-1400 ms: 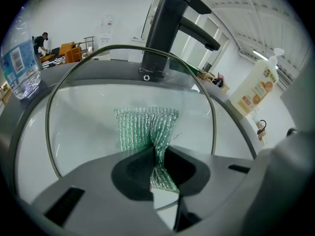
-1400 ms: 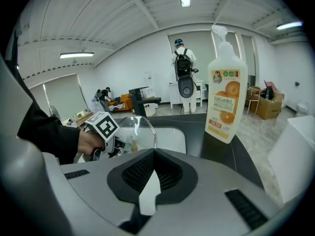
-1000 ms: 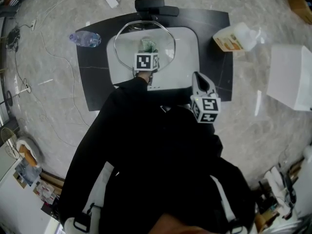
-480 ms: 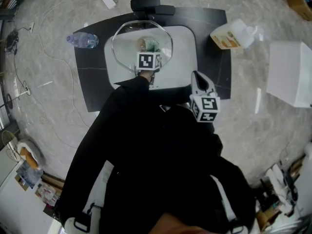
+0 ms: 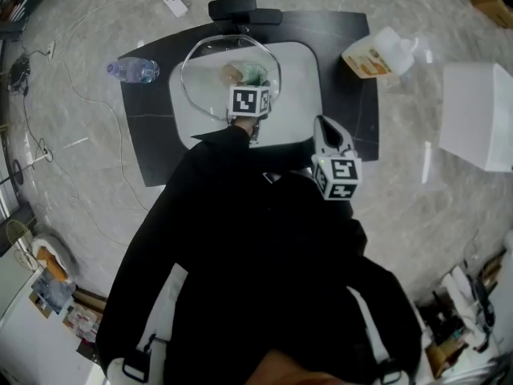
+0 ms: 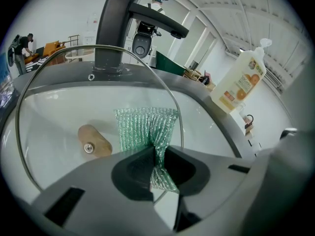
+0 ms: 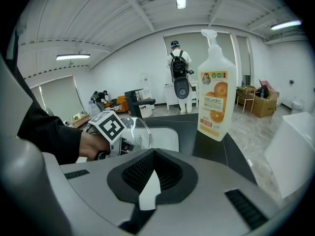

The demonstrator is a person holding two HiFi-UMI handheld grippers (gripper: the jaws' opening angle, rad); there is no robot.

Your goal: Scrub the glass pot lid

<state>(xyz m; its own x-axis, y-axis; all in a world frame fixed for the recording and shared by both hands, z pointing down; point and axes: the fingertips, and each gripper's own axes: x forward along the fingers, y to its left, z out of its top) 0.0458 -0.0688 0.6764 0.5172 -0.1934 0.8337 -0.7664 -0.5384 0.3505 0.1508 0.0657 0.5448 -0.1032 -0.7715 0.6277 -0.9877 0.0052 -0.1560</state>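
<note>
Marbled floor (image 5: pixel 96 183), black countertop (image 5: pixel 148 139) (white sink (image 5: pixel 303 79))

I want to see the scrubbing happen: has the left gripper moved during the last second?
Yes. Against the black faucet, the left gripper has shifted slightly right across the glass lid, its jaws shut on the green scrubbing cloth.

the lid (image 5: pixel 210 83) sits in the sink (image 5: pixel 304 83), with the tap (image 5: pixel 240 10) behind it at the far rim. the cloth (image 6: pixel 145 127), pinched in the left hand-held gripper (image 6: pixel 157 156), lies against the lid, right of its knob (image 6: pixel 94 141). a water bottle (image 5: pixel 132 70) lies left of the sink, a soap bottle (image 5: pixel 377 54) right, a box (image 5: pixel 479 115) farther right. the right hand-held gripper (image 7: pixel 153 156) is at the sink's near right.
</note>
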